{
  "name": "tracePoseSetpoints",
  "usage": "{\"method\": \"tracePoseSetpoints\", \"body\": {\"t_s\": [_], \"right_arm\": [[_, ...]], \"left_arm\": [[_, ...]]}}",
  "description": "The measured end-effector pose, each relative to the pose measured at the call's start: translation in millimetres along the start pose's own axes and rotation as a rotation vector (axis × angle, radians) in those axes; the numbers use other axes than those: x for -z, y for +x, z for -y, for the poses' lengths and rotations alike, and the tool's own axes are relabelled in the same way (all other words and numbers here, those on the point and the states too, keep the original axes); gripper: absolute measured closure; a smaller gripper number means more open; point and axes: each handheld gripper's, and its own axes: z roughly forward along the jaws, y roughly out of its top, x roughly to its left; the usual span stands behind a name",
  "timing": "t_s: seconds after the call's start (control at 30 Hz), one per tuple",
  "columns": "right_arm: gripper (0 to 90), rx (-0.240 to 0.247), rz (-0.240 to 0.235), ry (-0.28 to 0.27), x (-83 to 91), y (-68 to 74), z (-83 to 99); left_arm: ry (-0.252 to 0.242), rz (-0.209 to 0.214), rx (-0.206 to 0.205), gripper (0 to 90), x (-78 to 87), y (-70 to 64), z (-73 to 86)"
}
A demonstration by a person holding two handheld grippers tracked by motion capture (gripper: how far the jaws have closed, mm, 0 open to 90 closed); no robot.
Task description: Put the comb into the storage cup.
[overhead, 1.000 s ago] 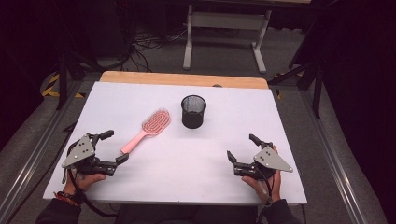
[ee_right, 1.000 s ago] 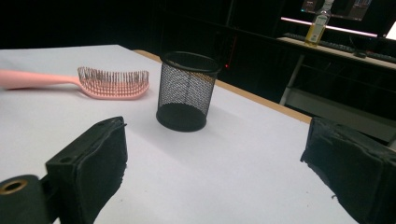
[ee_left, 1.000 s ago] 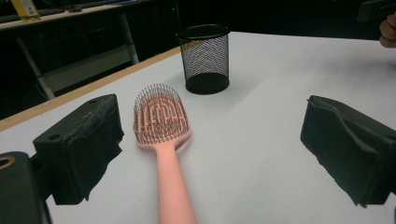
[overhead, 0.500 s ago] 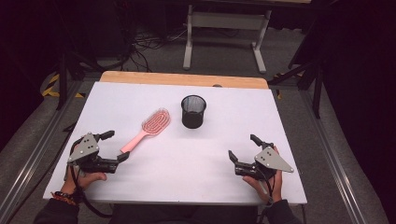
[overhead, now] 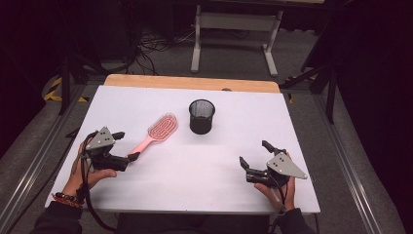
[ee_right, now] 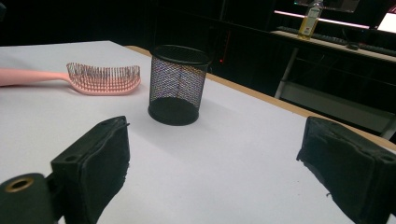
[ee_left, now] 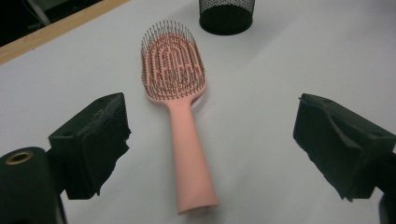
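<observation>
Left gripper view showed the left gripper [ee_left: 210, 140] spread wide around the near end of the pink hairbrush [ee_left: 180, 107], not touching it. The brush lay flat, left of the mesh cup [overhead: 201, 116]. The right gripper [overhead: 255, 155] gaped wide, holding nothing, at the near right.

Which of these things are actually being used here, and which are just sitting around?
In use:
- pink hairbrush, lined up between the open left gripper
- mesh cup, likely its destination

Just sitting around:
- bottle on the far desk
- table frame behind
</observation>
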Motion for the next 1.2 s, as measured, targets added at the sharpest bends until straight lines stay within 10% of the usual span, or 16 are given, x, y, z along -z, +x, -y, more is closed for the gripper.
{"method": "tracePoseSetpoints", "body": {"t_s": [0.57, 0.8, 1.2], "right_arm": [[10.8, 0.023, -0.011, 0.061, -6.4, 3.7, 3.1], [11.1, 0.031, -0.009, 0.073, -7.5, 4.5, 3.8], [12.5, 0.064, -0.003, 0.112, -10.9, 6.1, 6.1]], "left_arm": [[0.279, 0.046, -0.013, 14.8, -41.2, 9.6, -19.2], [0.357, 0.044, 0.041, 17.6, -61.3, 17.2, -25.9], [0.615, 0.067, 0.065, 37.2, -100.5, 31.0, -48.5]]}}
